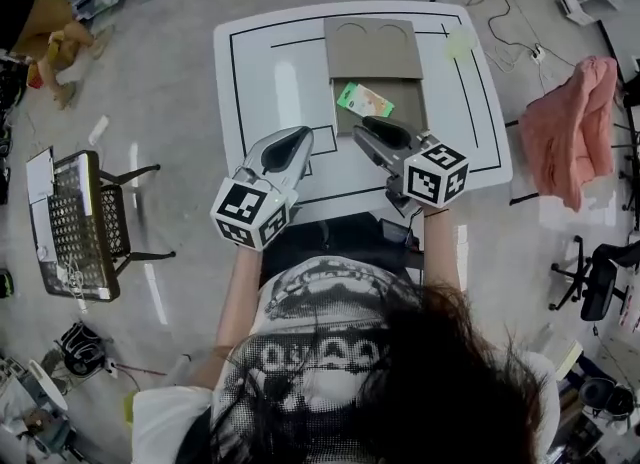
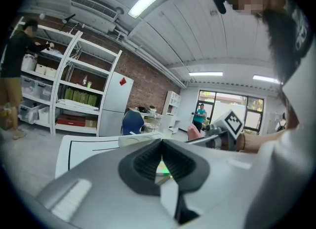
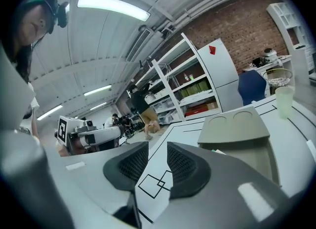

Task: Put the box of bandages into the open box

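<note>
Green bandage box (image 1: 364, 100) lies in brown cardboard box (image 1: 408, 104); right hand-held gripper (image 1: 363, 125) gapes empty, left hand-held gripper (image 1: 301, 136) pinched closed.

A lab or workshop: ahead of the jaws of the right gripper (image 3: 157, 149) stand storage shelves (image 3: 183, 86) against a brick wall (image 3: 237, 23), tube lights (image 3: 113, 7) above, a line-marked table (image 3: 182, 124) below.

Bandage box (image 2: 160, 169) — only a sliver shows between left fingers (image 2: 140, 164).

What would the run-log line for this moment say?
bandage box: inside open box | left gripper: shut, empty | right gripper: open, empty
</note>
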Available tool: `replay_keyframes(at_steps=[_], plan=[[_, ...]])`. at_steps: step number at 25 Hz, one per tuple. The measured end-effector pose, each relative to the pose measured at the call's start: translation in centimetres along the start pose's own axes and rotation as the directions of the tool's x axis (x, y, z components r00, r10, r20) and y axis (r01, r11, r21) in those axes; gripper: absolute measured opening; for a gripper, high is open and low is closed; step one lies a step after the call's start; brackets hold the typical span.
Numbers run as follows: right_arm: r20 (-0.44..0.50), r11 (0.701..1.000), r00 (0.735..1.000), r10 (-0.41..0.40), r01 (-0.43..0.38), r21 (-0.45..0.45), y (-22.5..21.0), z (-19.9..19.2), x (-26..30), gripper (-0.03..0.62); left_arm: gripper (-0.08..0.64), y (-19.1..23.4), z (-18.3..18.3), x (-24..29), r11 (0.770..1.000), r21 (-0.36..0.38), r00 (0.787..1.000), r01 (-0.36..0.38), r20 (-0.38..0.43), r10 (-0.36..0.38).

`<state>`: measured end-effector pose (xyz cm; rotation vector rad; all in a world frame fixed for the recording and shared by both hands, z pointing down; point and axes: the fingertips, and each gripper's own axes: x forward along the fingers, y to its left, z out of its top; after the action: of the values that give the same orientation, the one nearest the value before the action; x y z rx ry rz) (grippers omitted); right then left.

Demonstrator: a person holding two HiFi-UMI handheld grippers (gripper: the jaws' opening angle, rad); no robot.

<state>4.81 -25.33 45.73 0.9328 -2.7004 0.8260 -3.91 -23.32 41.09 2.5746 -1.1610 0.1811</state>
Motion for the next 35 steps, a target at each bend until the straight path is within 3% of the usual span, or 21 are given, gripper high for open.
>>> replay_keyframes(at_steps=[14, 21, 30, 35], plan=[[0.133, 0.988, 0.980, -0.147, 0.140, 0.063, 7.9, -2.5, -0.5, 0.061, 0.000, -0.9, -1.5, -5.1, 0.985, 0.043, 0.985, 0.170, -0.035, -0.169], [0.129, 0.981, 0.973, -0.190, 0.183, 0.064, 11.1, -4.1, -1.2, 0.049, 0.000, -1.4, -2.7, -6.8, 0.976, 0.018, 0.976, 0.215, -0.026, -0.214], [0.132, 0.984, 0.975, -0.178, 0.176, 0.034, 13.5, -4.4, -1.3, 0.038, 0.000, -1.4, -3.0, -8.7, 0.983, 0.005, 0.983, 0.182, -0.016, -0.182], [0.153, 0.986, 0.974, -0.169, 0.164, 0.040, 14.6, -5.4, -3.9, 0.009, 0.000, -3.9, -3.8, -9.7, 0.988, -0.001, 0.988, 0.155, -0.012, -0.155]])
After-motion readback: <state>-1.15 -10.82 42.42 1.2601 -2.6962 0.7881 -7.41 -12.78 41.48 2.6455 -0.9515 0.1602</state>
